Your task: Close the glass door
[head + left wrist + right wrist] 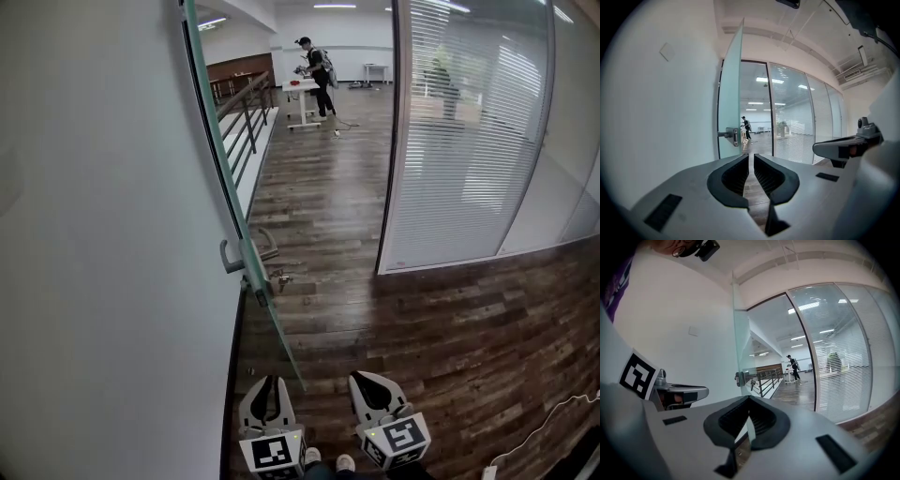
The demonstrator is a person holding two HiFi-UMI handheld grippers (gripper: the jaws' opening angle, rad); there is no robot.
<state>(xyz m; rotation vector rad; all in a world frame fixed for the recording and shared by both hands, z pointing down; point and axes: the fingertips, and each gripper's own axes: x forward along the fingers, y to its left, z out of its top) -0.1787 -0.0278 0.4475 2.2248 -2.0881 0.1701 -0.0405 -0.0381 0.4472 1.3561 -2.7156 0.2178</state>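
The head view alone takes in the whole layout: the glass door (221, 159) stands open, edge-on, against the white wall (103, 234), and its lower edge runs down to the wood floor (450, 328) just above the left gripper (270, 382). The right gripper (360, 379) is beside the left one, clear of the glass. The door handle (246, 257) sits well ahead of both. Only this view shows the black-and-white square markers (272, 454) on the gripper cubes, a white cable (553, 417) at the lower right, and the tips of the person's shoes (324, 459). A blind-lined glass partition (469, 131) stands to the right, a railing (248, 117) runs behind the door, and a distant person (319, 67) stands at a table. The left gripper view looks level along its jaws, which are together but for a hairline slit and hold nothing. The door rises ahead and to the left, the handle above and left of the tips and apart from them. The right gripper view shows its jaws meeting at the tips, also empty, with the door's edge and handle just left of them, farther off, and the left gripper's marker cube at the left.
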